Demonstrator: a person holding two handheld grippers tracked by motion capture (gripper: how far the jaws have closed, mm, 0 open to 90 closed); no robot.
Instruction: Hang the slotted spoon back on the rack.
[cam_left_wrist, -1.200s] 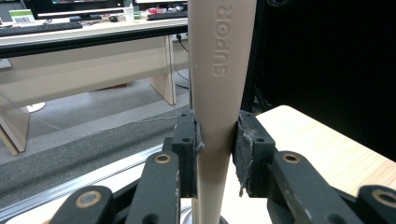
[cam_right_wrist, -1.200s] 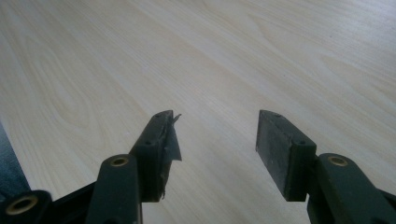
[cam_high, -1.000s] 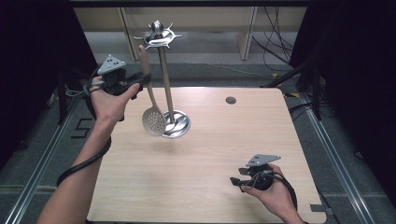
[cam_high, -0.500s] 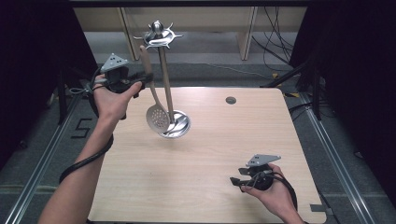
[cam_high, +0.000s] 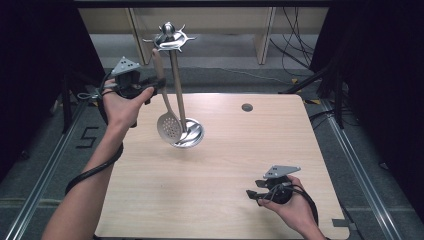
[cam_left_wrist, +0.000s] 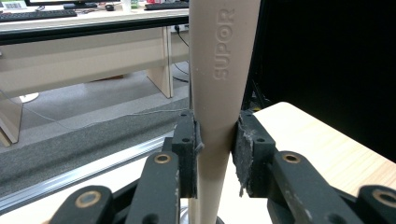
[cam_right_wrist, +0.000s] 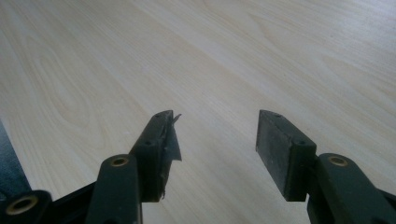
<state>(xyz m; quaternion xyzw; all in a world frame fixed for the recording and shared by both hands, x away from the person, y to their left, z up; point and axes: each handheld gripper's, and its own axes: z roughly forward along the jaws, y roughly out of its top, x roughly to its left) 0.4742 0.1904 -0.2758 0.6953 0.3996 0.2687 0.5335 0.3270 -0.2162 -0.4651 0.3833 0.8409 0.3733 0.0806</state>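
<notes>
At the rack (cam_high: 172, 42), left gripper (cam_high: 150, 89) jaws clamp the skimmer (cam_high: 169, 127) handle, long axis near-vertical; right gripper (cam_high: 255, 194) jaws wide, empty.

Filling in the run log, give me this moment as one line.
left hand-held gripper: shut on skimmer handle | right hand-held gripper: open above table | skimmer beside stand

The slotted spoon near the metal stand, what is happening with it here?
A person holds a claw in each hand. The left claw is closed on the beige handle of the slotted spoon, beside the metal stand at the far left of the table. The spoon's top is up by the stand's hooks; I cannot tell whether it hangs there. The right claw is open and holds nothing, low over the table's near right part.
</notes>
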